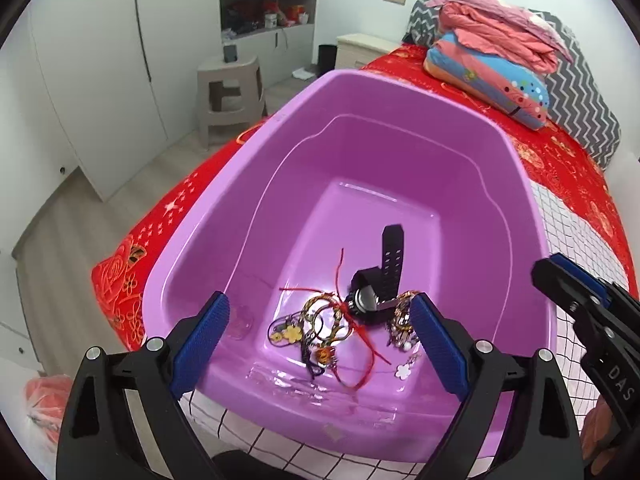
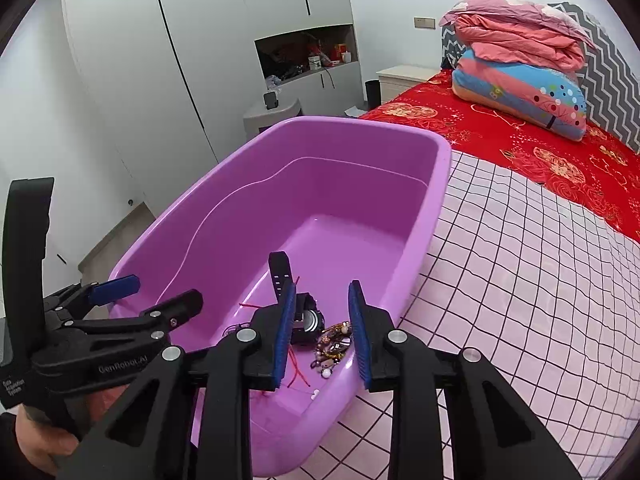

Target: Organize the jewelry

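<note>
A purple plastic tub (image 1: 400, 96) stands on the bed and holds a pile of jewelry at its near end. The pile has a black wristwatch (image 1: 376, 284), red string bracelets (image 1: 360, 336), beaded bracelets (image 1: 320, 312) and flower charms (image 1: 403, 371). My left gripper (image 1: 320, 320) is open and empty above the tub's near rim, its jaws either side of the pile. My right gripper (image 2: 322, 328) is open and empty over the tub's near right corner, above the watch (image 2: 308, 318) and beads (image 2: 334, 340). The right gripper also shows at the edge of the left wrist view (image 1: 576, 300).
The tub (image 2: 440, 152) rests on a pink checked sheet (image 2: 520, 280) over a red floral bedspread (image 2: 520, 140). Folded quilts and a pillow (image 2: 520, 80) lie at the bed's head. A grey stool (image 1: 232, 88), a nightstand (image 1: 360, 50) and white wardrobes (image 2: 200, 60) stand beyond.
</note>
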`<state>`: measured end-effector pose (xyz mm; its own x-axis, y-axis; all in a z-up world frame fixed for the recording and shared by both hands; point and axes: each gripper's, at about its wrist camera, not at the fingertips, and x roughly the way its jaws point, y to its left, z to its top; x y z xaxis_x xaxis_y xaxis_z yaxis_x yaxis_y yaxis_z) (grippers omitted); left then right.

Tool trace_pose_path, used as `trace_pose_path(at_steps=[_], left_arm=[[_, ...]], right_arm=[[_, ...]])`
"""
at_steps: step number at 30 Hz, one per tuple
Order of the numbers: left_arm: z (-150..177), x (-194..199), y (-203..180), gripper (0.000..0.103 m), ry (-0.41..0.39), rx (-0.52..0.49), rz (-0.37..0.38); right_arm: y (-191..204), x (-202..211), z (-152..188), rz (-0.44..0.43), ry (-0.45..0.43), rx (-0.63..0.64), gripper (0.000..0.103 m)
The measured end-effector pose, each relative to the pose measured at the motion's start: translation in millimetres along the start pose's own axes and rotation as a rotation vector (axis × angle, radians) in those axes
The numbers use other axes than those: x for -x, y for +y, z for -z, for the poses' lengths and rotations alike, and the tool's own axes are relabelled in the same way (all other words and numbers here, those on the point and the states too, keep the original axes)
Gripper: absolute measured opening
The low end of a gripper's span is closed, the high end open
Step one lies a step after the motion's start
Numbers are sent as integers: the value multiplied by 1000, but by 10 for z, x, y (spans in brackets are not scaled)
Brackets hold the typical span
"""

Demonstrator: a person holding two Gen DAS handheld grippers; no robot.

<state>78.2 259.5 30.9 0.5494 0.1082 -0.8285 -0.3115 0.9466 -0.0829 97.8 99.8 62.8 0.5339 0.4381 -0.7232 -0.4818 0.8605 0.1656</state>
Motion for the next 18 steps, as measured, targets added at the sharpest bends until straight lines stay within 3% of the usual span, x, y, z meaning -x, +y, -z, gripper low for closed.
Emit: trace_pose_path(at_steps=[4, 18], left_arm=[[22, 45, -28, 95, -3, -5, -12], [114, 280, -115, 97, -21, 3, -63]], right_arm=[[-39, 55, 55, -5, -5, -11, 35], [-155, 259, 231, 8, -22, -35, 42]])
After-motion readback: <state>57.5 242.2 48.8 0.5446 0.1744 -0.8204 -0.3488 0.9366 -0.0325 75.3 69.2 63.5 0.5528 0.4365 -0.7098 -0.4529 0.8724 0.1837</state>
